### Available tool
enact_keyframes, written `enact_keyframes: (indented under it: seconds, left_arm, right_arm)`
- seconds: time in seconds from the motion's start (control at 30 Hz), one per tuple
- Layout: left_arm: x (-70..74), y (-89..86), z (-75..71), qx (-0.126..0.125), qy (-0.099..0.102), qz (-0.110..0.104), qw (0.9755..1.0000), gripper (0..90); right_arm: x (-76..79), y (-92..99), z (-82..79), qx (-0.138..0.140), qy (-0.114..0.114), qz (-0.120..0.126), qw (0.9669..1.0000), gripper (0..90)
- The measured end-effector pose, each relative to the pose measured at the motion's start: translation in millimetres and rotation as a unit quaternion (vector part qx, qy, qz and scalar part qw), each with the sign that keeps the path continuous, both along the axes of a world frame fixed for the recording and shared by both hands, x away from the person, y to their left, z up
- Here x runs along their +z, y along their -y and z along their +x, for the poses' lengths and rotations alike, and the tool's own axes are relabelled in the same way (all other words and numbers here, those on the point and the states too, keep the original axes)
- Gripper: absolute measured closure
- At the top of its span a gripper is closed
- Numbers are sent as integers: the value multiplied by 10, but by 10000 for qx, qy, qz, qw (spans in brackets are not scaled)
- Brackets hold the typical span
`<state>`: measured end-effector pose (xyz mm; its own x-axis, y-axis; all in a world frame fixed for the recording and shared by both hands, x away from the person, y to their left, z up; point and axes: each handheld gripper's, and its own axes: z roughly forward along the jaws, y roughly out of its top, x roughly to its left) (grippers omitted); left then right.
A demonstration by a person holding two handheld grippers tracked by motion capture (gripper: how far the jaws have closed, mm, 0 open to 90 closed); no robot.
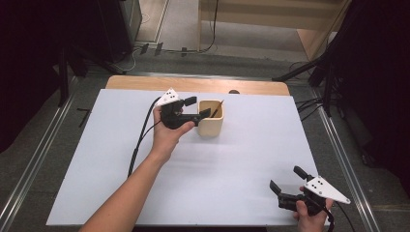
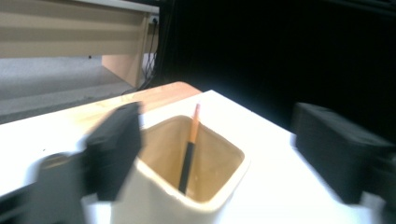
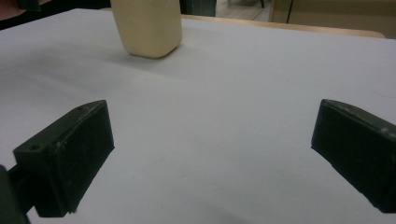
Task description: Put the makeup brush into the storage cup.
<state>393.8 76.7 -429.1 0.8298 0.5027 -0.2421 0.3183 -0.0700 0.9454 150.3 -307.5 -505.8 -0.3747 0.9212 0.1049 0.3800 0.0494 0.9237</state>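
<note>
A cream square cup (image 1: pixel 211 124) stands at the middle back of the white table sheet. A pencil (image 1: pixel 216 109) with a dark lower half and an orange upper end leans inside it. My left gripper (image 1: pixel 199 107) is open at the cup's left side, held by a hand. In the left gripper view the cup (image 2: pixel 219 191) and pencil (image 2: pixel 189 154) lie between the spread jaws of that gripper (image 2: pixel 224 140), with one jaw close to the cup's wall. My right gripper (image 1: pixel 285 177) is open and empty near the front right edge. In the right gripper view it (image 3: pixel 212 158) faces the distant cup (image 3: pixel 148 28).
The white sheet (image 1: pixel 241 164) covers a wooden table whose bare strip (image 1: pixel 193 84) shows at the back. Metal rails (image 1: pixel 338 145) run along both sides on the floor. Cables and stand legs (image 1: pixel 309 67) lie behind the table.
</note>
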Motion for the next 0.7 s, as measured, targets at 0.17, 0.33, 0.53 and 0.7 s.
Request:
enact_keyframes:
  seconds: [0.17,0.33,0.53,0.7]
  left_arm:
    - [4,-138,-72,60,63,229,9997,0]
    - [-11,-294,-153,127,68,410,9991,0]
    - [0,-473,-299,201,177,566,9980,0]
    - [-13,-627,-442,268,302,635,9972,0]
  right_arm:
    - [-1,1,1,-5,-3,3,10000,0]
    - [-4,3,2,-7,0,4,10000,0]
    - [-5,2,3,-11,-3,7,10000,0]
    - [-6,-3,4,-19,-9,18,10000,0]
